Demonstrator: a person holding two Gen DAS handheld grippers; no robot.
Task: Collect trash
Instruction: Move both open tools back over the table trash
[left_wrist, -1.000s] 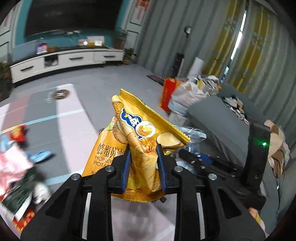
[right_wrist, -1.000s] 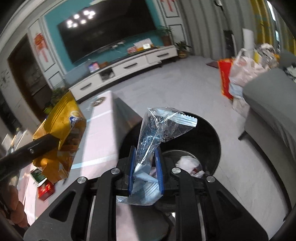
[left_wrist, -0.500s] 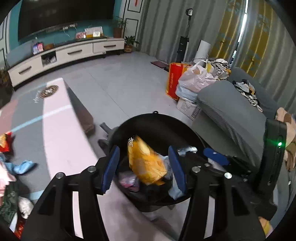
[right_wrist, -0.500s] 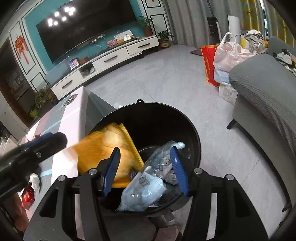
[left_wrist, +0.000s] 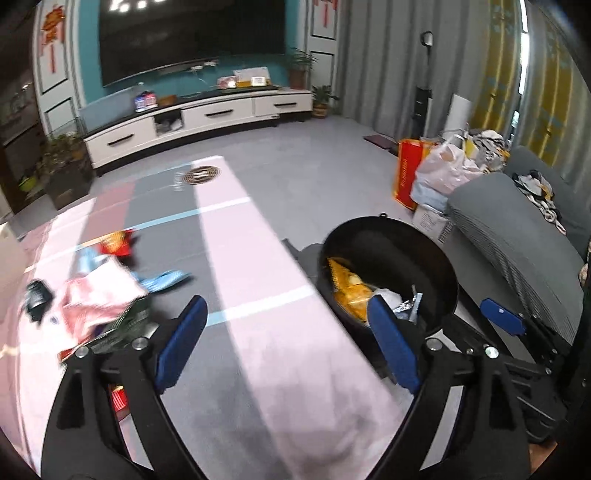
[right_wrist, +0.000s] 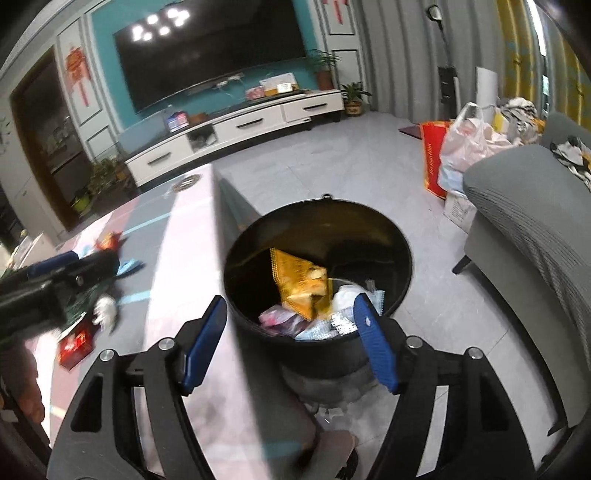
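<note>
A black round trash bin stands on the floor beside the pink-and-grey table. Inside it lie a yellow chip bag and clear and silvery wrappers. The bin and chip bag also show in the left wrist view. My right gripper is open and empty above the bin's near rim. My left gripper is open and empty over the table edge. Loose trash lies on the table at left: a pink wrapper, a red packet, a blue wrapper.
A grey sofa stands right of the bin. Bags sit on the floor behind it. A white TV cabinet runs along the far wall. The left gripper's arm shows at the left of the right wrist view.
Both grippers opened and dropped their loads into the bin: the chip bag from the left, the clear wrapper from the right. The left gripper has swung left over the table.
</note>
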